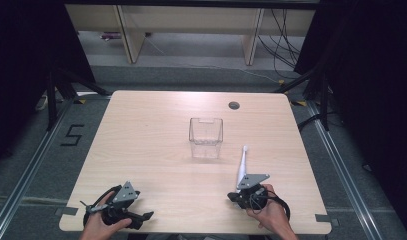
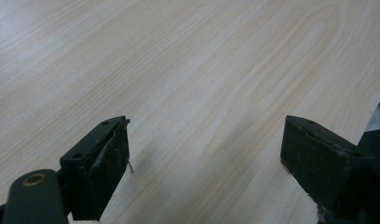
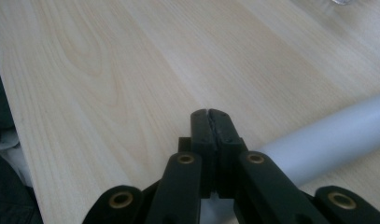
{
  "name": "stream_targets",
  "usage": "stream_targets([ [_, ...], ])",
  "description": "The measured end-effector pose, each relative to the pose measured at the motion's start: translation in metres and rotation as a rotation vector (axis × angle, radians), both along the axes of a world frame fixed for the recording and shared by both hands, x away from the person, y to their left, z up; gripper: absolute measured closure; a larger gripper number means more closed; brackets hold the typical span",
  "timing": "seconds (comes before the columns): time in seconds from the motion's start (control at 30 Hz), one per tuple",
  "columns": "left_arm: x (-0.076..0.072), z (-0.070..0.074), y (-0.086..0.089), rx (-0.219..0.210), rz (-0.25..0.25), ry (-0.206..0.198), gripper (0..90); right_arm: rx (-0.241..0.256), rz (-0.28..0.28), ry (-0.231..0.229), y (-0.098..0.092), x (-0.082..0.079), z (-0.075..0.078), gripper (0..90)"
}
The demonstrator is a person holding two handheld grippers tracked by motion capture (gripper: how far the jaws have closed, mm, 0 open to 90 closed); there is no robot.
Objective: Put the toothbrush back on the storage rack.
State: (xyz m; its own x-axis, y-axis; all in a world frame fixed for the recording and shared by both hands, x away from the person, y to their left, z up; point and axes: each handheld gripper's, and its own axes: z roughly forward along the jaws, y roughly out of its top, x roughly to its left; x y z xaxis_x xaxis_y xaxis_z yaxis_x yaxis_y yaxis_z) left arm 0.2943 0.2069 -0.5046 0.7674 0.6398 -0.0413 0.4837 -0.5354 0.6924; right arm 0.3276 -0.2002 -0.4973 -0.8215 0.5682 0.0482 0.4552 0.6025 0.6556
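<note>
A: Where does the white stick (image 1: 242, 163) lie?
B: Flat on the pale wooden desk (image 1: 151, 135), just beside the right hand-held gripper (image 1: 234, 197); its far tip points toward the clear plastic box (image 1: 206, 137) standing upright near the middle of the desk.
A: Does that hand-held gripper grip it?
B: No; in the right gripper view its jaws are pressed together on nothing, and the stick (image 3: 332, 135) runs along the desk at their right.
A: And the other one?
B: The left hand-held gripper (image 1: 148, 216) sits at the near left edge, jaws spread wide over bare wood, well apart from stick and box.
A: Anything between stick and box?
B: Only bare desk; a round grommet hole (image 1: 234, 105) lies beyond the box
</note>
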Motion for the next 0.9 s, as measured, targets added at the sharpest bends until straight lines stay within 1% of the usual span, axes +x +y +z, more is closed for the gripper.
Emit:
stream_targets([
  [0.03,0.0,0.0,0.0,-0.006,0.0,-0.003,15.2,0.004,-0.002,0.003,-0.001,-0.001,0.0,89.6],
  [0.1,0.0,0.0,0.0,-0.002,0.003,-0.003,15.2,0.0,0.0,0.003,-0.002,-0.001,-0.001,89.5],
  [0.13,0.0,0.0,0.0,0.003,0.003,-0.001,15.2,-0.002,-0.026,0.034,-0.003,-0.003,0.001,89.4],
  [0.17,0.0,0.0,0.001,0.004,0.002,-0.001,15.2,0.011,-0.009,0.018,-0.006,-0.001,0.0,89.3],
  [0.23,0.0,0.0,0.0,-0.003,0.006,0.004,15.2,0.005,-0.008,0.021,-0.007,-0.001,0.0,89.2],
  [0.27,0.0,0.0,0.0,-0.001,-0.002,0.001,15.1,-0.002,-0.011,0.024,-0.009,-0.001,0.001,89.2],
  [0.3,0.0,0.0,0.0,-0.005,0.001,0.002,15.1,0.012,-0.016,0.026,-0.01,-0.001,0.0,89.2],
  [0.33,0.0,0.0,0.0,-0.001,0.002,0.0,15.2,0.008,-0.031,0.032,-0.012,-0.002,0.001,89.2],
  [0.37,0.0,0.0,0.0,0.0,0.002,-0.002,15.2,-0.003,-0.027,0.03,-0.014,-0.002,0.002,89.1],
  [0.4,0.0,0.0,0.0,-0.003,0.008,0.002,15.2,0.01,-0.032,0.013,-0.015,-0.002,0.001,89.1],
  [0.43,0.0,0.0,0.0,0.001,0.007,0.001,15.2,0.001,-0.033,0.036,-0.017,-0.002,0.003,89.1],
  [0.47,0.0,-0.001,0.0,0.0,0.007,0.005,15.1,0.013,-0.053,0.037,-0.018,-0.003,0.003,89.1],
  [0.53,0.0,0.0,0.0,-0.001,-0.001,0.002,15.2,0.0,-0.044,0.036,-0.023,-0.002,0.003,89.1],
  [0.57,0.0,0.0,0.0,-0.001,0.002,0.001,15.2,0.013,-0.055,0.027,-0.024,-0.003,0.002,89.0],
  [0.6,0.0,0.0,0.0,0.0,0.001,0.001,15.2,0.013,-0.055,0.027,-0.024,-0.003,0.002,89.0],
  [0.63,0.0,0.0,0.0,-0.001,0.002,0.001,15.1,0.013,-0.064,0.037,-0.025,-0.003,0.002,89.0],
  [0.67,0.0,0.0,0.0,0.0,0.002,0.001,15.2,0.001,-0.048,0.04,-0.028,-0.003,0.002,89.0],
  [0.7,0.0,0.0,0.0,0.0,0.002,0.001,15.2,0.015,-0.067,0.026,-0.031,-0.004,0.002,89.0],
  [0.73,0.0,0.0,0.0,0.0,0.002,0.001,15.2,0.015,-0.067,0.026,-0.031,-0.004,0.002,89.0],
  [0.77,0.0,-0.001,0.0,-0.001,0.001,0.003,15.2,0.011,-0.065,0.035,-0.033,-0.004,0.003,89.0],
  [0.8,0.0,-0.001,0.0,-0.001,0.0,0.003,15.2,0.02,-0.096,0.053,-0.034,-0.006,0.003,89.0],
  [0.83,0.0,0.0,0.0,0.0,0.0,0.003,15.1,0.023,-0.074,0.036,-0.036,-0.005,0.002,89.0],
  [0.87,0.0,0.0,0.0,0.0,0.0,0.003,15.2,0.007,-0.098,0.047,-0.038,-0.007,0.004,89.0],
  [0.9,0.0,0.0,0.0,-0.001,0.0,0.002,15.2,0.018,-0.099,0.041,-0.041,-0.007,0.004,89.0],
])
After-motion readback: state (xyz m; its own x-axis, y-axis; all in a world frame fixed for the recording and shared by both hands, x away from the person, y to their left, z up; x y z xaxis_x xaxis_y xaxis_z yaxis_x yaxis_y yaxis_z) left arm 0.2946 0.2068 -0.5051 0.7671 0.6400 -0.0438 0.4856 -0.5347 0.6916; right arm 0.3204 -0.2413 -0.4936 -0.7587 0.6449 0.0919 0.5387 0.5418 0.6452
